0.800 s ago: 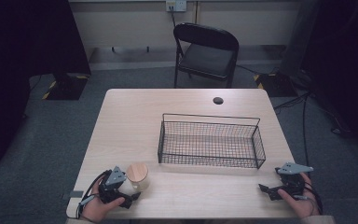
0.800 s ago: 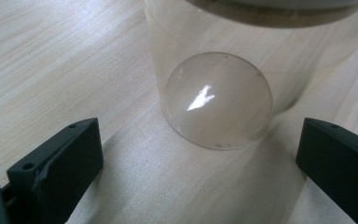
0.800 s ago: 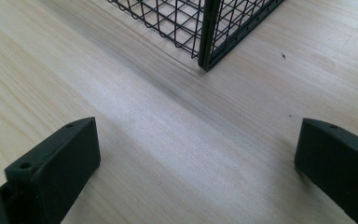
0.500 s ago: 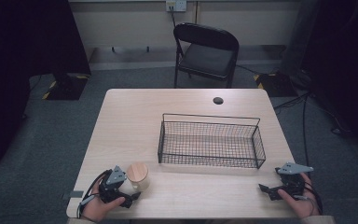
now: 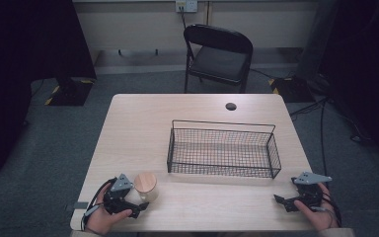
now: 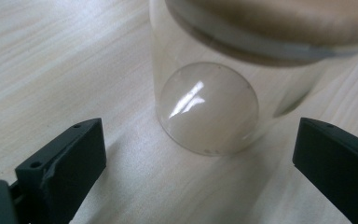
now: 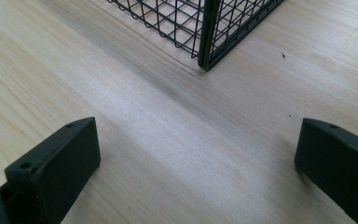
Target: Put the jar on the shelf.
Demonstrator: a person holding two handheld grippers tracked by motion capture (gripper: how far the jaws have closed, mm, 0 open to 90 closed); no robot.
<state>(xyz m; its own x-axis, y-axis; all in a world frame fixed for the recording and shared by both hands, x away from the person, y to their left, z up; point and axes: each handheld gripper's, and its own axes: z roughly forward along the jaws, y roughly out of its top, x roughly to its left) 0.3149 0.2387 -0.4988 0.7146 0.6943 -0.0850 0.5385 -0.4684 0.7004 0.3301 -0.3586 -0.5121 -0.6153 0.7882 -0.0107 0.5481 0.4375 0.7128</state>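
Step in hand: you are lining up the left gripper (image 5: 137, 203) to take the jar (image 6: 214, 88); judged from the layout, the wire basket (image 5: 223, 170) is the likely destination.
Jar location: it stands upright on the table (image 5: 143, 123) near the front left corner, well apart from the basket and directly ahead of the left gripper.
Jar build: clear glass body, pale wooden lid (image 5: 145, 181) with a light seal ring under it; nothing can be seen inside it.
Left gripper state: jaws spread wide, holding nothing; in the left gripper view the jar sits beyond the tips, not yet between them.
Right gripper state: the right gripper (image 5: 282, 201) rests near the front right corner, jaws equally wide and empty, aimed at the basket's near corner.
Approach: advance until the glass body lies fully between the jaws, centred, before you close.
Grip height: clamp on the glass wall below the lid; a hold on the lid alone may pull it off.
Closing: close slowly and squarely; smooth round glass can slip sideways or tip if one jaw lands first.
Lift: raise it straight up, keep it level, and clear the basket rim before lowering.
Right hand: keep it clear of the path, or ready to steady the basket.
Markings: no brand, label or writing is legible on the jar, basket, table or grippers.
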